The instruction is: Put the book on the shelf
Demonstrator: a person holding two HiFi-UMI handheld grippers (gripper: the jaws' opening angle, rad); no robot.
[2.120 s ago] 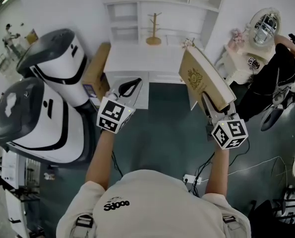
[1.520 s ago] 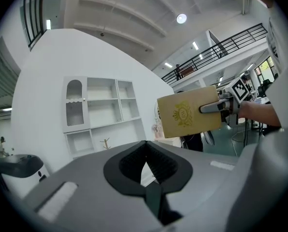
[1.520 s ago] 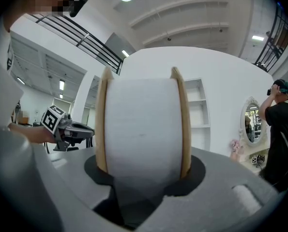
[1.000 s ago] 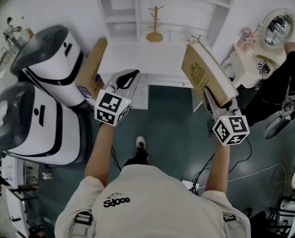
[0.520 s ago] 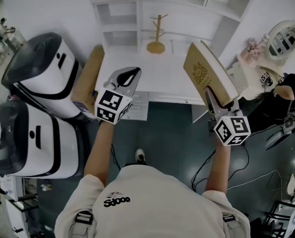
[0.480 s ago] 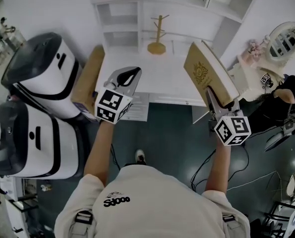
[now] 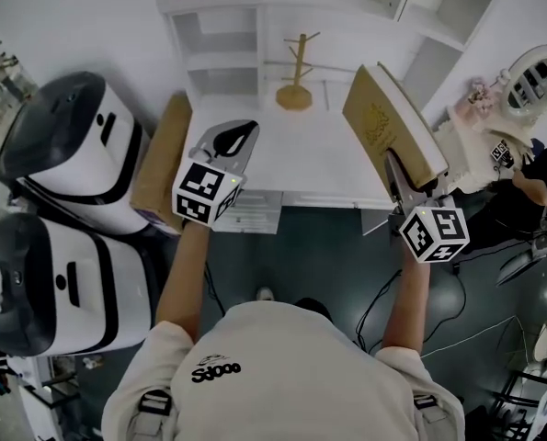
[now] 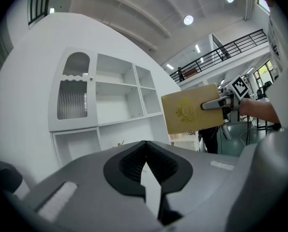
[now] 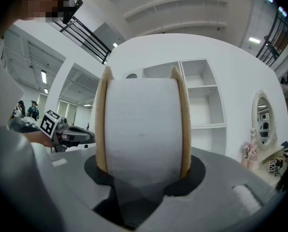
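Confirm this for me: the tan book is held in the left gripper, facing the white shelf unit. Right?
No. The book is held in the right gripper, not the left, as the right gripper view shows: its pages sit clamped between those jaws. It does face the white shelf unit.

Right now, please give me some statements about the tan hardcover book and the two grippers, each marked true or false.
The right gripper grips the tan hardcover book. True.
The left gripper carries a second book. False: its jaws are together, holding nothing.
A wooden mug tree stands on the white desk. True.
The book already rests in the white shelf unit. False: the right gripper holds it upright, outside the shelves.
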